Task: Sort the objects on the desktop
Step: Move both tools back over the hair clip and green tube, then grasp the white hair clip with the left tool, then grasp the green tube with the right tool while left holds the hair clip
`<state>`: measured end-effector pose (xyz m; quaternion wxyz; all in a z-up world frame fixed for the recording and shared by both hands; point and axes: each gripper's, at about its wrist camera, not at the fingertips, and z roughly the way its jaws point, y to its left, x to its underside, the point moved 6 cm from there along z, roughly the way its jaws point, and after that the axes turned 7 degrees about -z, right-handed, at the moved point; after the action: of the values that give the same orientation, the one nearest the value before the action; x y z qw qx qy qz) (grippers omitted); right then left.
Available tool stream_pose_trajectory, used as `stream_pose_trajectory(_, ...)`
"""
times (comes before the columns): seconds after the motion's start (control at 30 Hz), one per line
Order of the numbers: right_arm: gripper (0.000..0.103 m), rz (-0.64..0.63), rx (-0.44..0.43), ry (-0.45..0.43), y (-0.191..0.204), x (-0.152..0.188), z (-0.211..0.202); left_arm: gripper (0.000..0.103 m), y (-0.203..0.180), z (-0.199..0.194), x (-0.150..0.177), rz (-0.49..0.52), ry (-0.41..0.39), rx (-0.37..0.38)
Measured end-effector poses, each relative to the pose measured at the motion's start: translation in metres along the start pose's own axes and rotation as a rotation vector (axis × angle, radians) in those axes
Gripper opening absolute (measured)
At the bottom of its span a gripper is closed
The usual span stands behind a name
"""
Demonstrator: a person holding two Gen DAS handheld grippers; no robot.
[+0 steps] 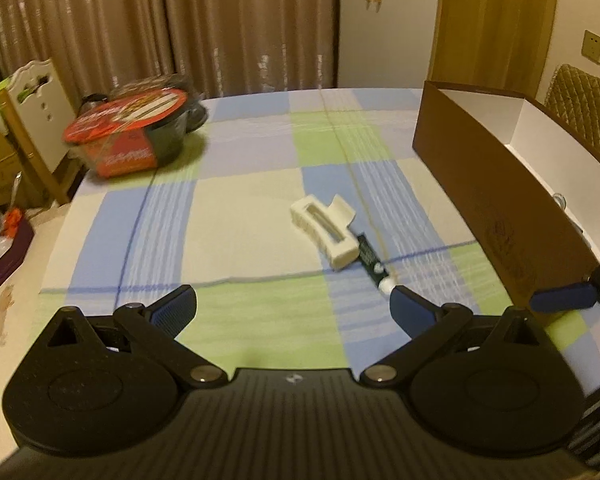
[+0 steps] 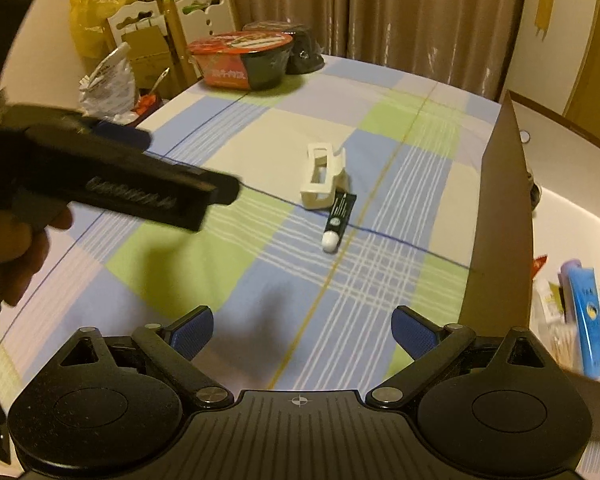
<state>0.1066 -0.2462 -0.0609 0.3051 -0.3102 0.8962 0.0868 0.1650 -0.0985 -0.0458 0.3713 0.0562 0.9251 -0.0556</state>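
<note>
A white hair clip lies mid-table on the checked cloth. A dark green tube with a white cap lies against its near end. My left gripper is open and empty, just short of the tube, with its right finger close to the cap. My right gripper is also open and empty, further back from both items and beside the brown box. One of its blue fingers shows at the right edge of the left wrist view.
The open brown box stands on the right, holding a blue tube and other small items. A red instant-noodle bowl sits at the far left corner. A hand holds the left tool. Chairs and bags crowd the left.
</note>
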Motion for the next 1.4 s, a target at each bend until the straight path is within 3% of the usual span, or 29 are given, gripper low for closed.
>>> stream_pose_trajectory(0.03,0.073,0.001,0.0,0.01,-0.001,-0.001,0.005,0.101,-0.001,0.007,-0.005,0.006,0.002,0.014)
stream_pose_trajectory(0.23,0.073,0.025,0.015,0.062,-0.01,-0.008,0.035,0.1,-0.009,0.058,-0.035,0.172,0.019,0.124)
stream_pose_trajectory(0.5,0.073,0.067,0.042,0.108,-0.02,-0.016,0.068,0.1,-0.024,0.118,-0.039,0.601,0.052,0.348)
stream_pose_trajectory(0.6,0.073,0.084,0.051,0.119,-0.024,-0.018,0.077,0.1,-0.027,0.136,-0.037,0.684,0.09,0.392)
stream_pose_trajectory(0.8,0.073,0.124,0.063,0.13,-0.029,-0.021,0.085,0.094,-0.028,0.16,-0.037,0.723,0.151,0.456)
stream_pose_trajectory(1.07,0.073,0.136,0.077,0.128,-0.034,-0.031,0.095,0.085,-0.023,0.167,-0.038,0.699,0.188,0.476)
stream_pose_trajectory(1.37,0.073,0.129,0.09,0.118,-0.039,-0.045,0.113,0.084,0.005,0.14,-0.04,0.592,0.153,0.407)
stream_pose_trajectory(1.4,0.067,0.127,0.094,0.118,-0.039,-0.046,0.114,0.084,0.009,0.137,-0.04,0.582,0.15,0.396)
